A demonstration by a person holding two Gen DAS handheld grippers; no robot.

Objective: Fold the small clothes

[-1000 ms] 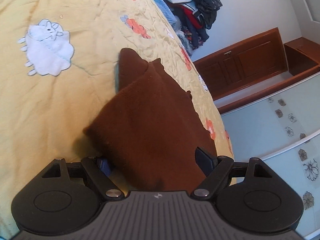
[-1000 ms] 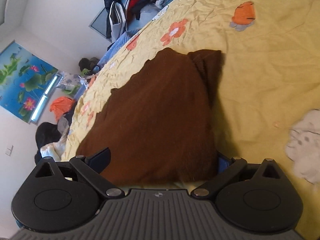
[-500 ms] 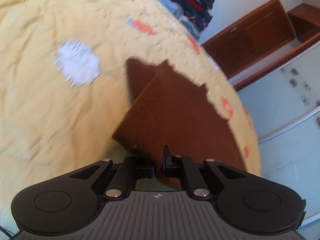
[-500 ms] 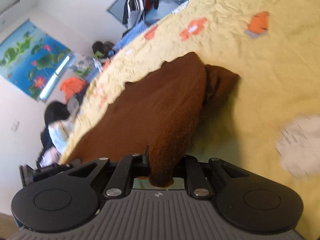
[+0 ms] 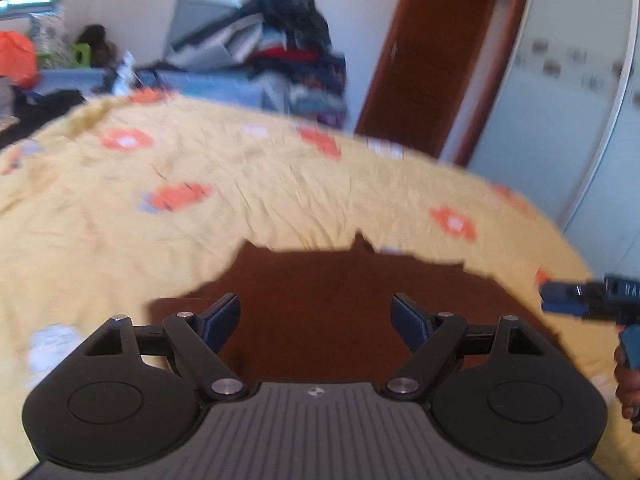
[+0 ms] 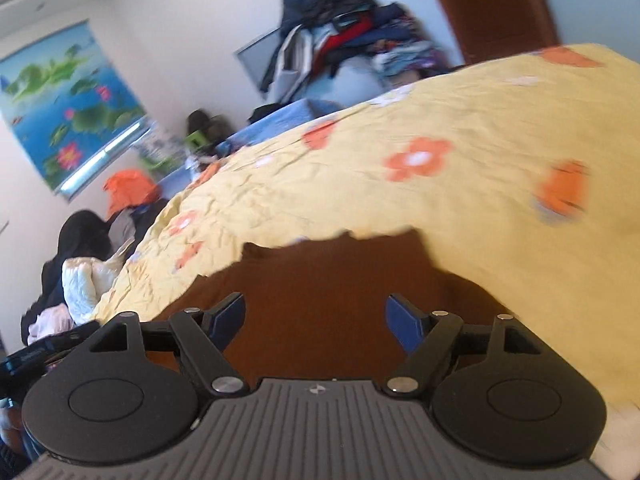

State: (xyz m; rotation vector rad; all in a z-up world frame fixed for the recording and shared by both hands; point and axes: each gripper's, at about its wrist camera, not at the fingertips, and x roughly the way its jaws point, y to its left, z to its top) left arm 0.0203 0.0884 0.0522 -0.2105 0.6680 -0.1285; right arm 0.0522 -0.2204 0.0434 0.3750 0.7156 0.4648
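You have one brown garment (image 5: 344, 300) lying on one bed, which is covered by one yellow bedspread (image 5: 120, 216) with orange flower patches; in the left wrist view you can count six or so of them, blurred. You have two grippers, the left gripper (image 5: 316, 322) and the right gripper (image 6: 314, 320), each with two blue fingers (image 5: 222, 318). Behind the bed you see one pile of clothes (image 6: 348, 36), one wooden door (image 5: 432, 60), and one lotus picture (image 6: 68, 104) on the wall.

Both the left tongs (image 5: 316, 318) and right tongs (image 6: 315, 318) have released the brown garment (image 5: 344, 304), reopening and lifting off it
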